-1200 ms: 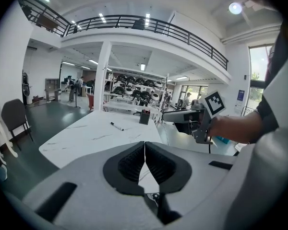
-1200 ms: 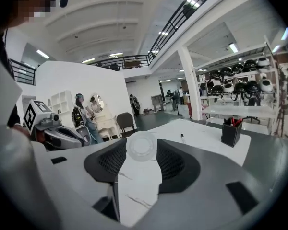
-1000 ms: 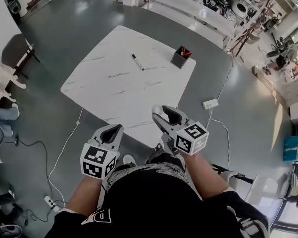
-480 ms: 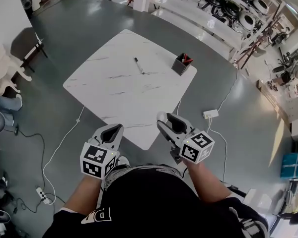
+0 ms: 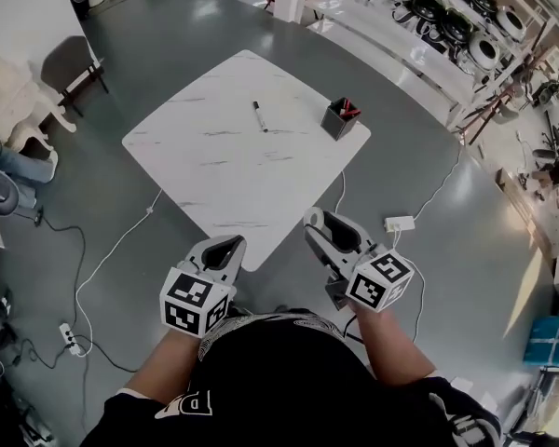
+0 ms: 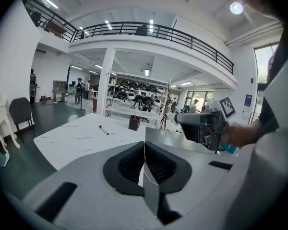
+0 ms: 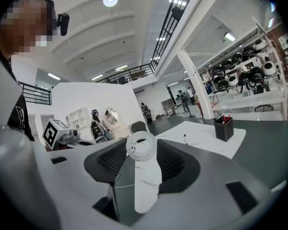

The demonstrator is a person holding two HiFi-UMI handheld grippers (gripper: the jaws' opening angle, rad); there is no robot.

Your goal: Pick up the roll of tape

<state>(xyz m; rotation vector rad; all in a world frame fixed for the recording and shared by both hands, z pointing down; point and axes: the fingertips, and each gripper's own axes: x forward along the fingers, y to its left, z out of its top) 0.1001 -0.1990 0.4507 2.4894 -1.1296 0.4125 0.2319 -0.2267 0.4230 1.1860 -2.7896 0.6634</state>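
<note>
The roll of tape (image 7: 141, 146), a small white ring, sits upright between the pads of my right gripper (image 7: 141, 153), which is shut on it. In the head view the right gripper (image 5: 322, 229) hangs over the grey floor just off the near corner of the white marble table (image 5: 196, 170), with the roll of tape (image 5: 313, 218) a pale spot at its tip. My left gripper (image 5: 227, 248) is level with it to the left, also off the table. Its pads meet with nothing between them in the left gripper view (image 6: 144, 148).
A black marker (image 5: 259, 116) and a dark pen holder (image 5: 340, 117) stand on the table's far part. A white power strip (image 5: 397, 223) and cables lie on the floor to the right. Chairs (image 5: 73, 68) stand at the left, shelving at the back.
Both grippers have drawn back from over the table's near edge and now hang above the floor. The table looks farther away. The tape stays in the right gripper.
</note>
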